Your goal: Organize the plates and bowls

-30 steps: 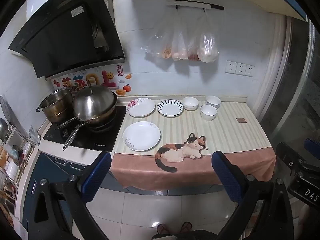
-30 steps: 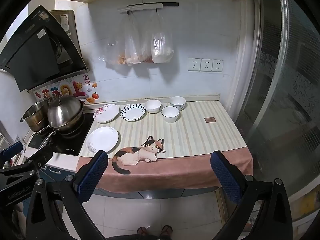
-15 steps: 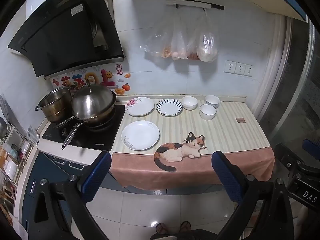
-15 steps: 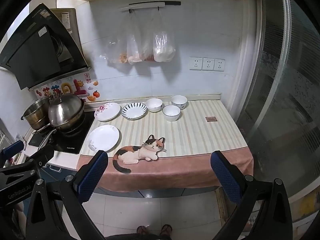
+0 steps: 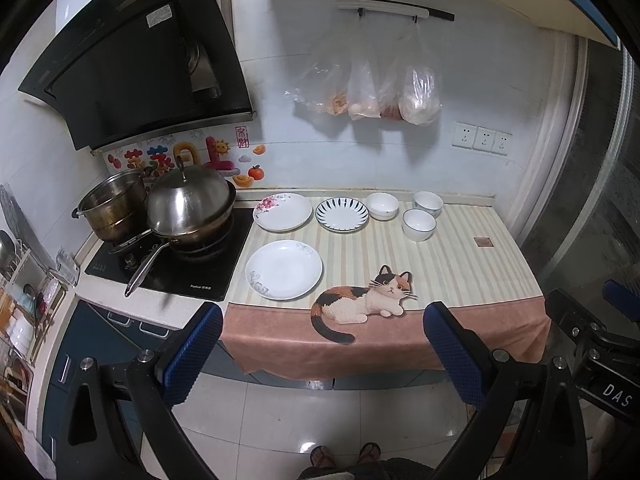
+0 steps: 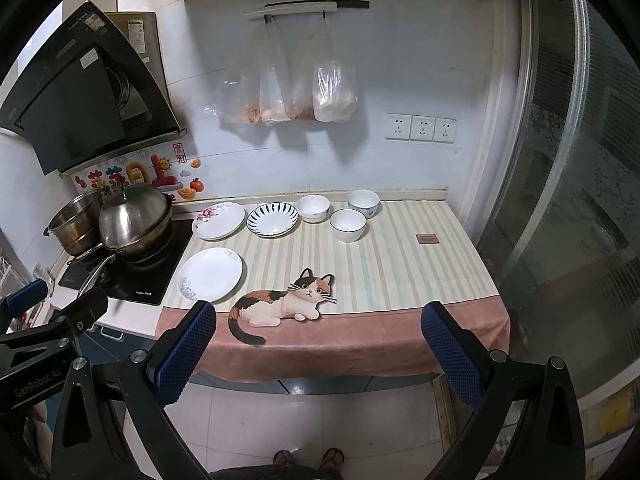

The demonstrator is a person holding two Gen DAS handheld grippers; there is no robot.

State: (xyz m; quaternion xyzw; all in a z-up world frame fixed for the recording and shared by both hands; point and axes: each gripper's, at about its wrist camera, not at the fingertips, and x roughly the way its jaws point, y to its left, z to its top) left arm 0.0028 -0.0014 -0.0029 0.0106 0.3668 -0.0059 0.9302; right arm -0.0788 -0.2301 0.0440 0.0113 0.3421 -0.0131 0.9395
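1. Left wrist view: left gripper hangs in front of the counter edge, above the floor tiles, blue-padded fingers spread wide with nothing between them.
2. Striped cloth with cat print covers the counter. On it, back row from left: floral plate, blue-striped plate, then a white bowl just beside that plate.
3. Two more bowls to the right: back bowl near the wall, front bowl just in front of it (close, cannot tell if touching).
4. Plain white plate sits alone near the front left of the cloth, beside the cooktop.
5. Lidded wok and steel pot on the cooktop; plastic bags hang from a wall rail.
6. Right wrist view: right gripper also held off the counter front, fingers wide apart, empty.
7. Same layout here: floral plate, blue-striped plate, white bowl, back bowl, front bowl, white plate front left, all apart from both grippers.
8. The left gripper's body shows at the left edge (feet in sandals at the bottom).
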